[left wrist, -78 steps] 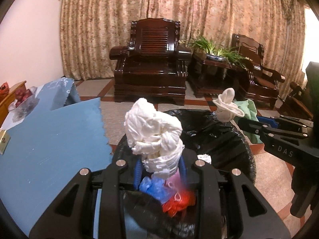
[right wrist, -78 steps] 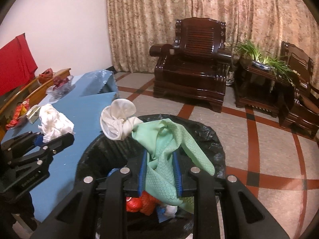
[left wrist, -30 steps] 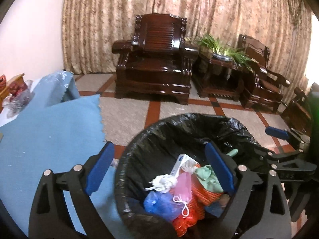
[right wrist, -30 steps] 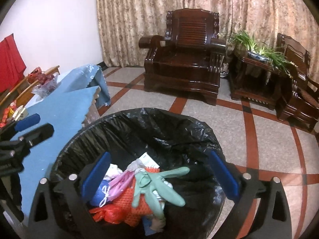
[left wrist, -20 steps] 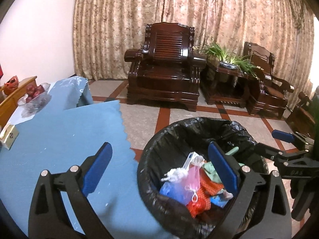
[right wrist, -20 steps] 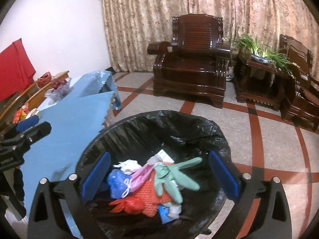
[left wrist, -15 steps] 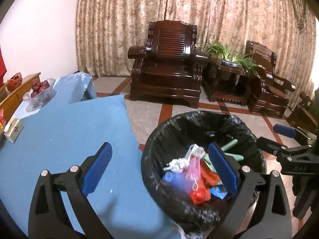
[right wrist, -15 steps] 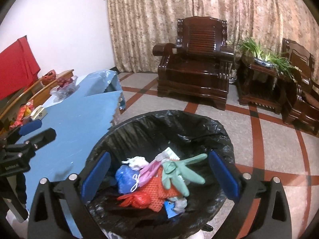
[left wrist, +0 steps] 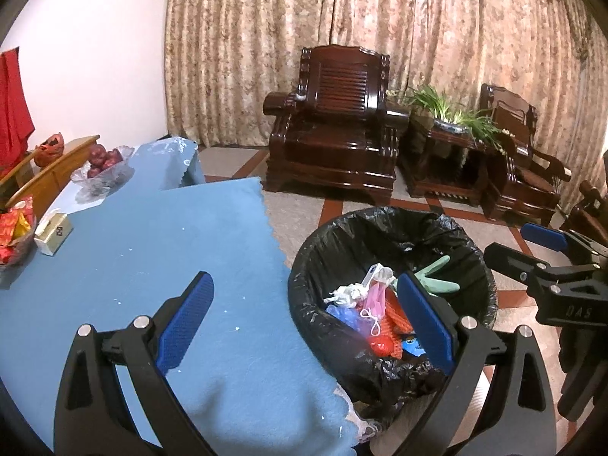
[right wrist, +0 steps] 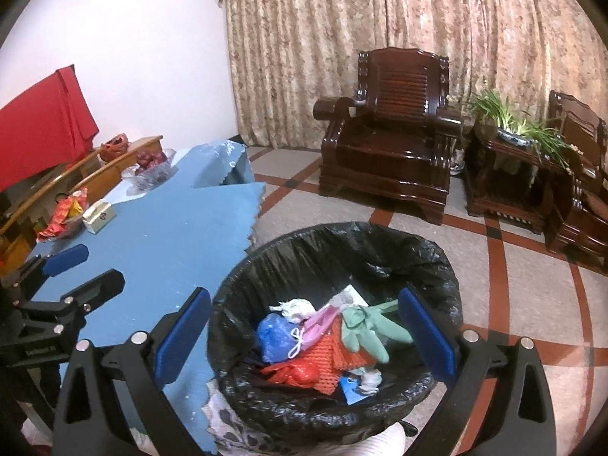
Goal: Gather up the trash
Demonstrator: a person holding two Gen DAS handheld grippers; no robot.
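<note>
Bin (right wrist: 437, 262) just beside tablecloth edge (right wrist: 252, 224)

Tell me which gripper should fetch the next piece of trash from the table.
Left, probably. The left gripper hangs over the blue table, jaws wide and empty. The right gripper is open too, but sits over the trash bin, farther from the tabletop.

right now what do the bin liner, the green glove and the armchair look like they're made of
Bin liner: thin black plastic film, glossy and crinkled, folded over the rim.
Green glove: looks like soft rubber or latex, matte, lying limp on the trash; could be coated fabric.
Armchair: dark reddish wood, carved and slatted, with a shiny lacquer that reflects light.
</note>
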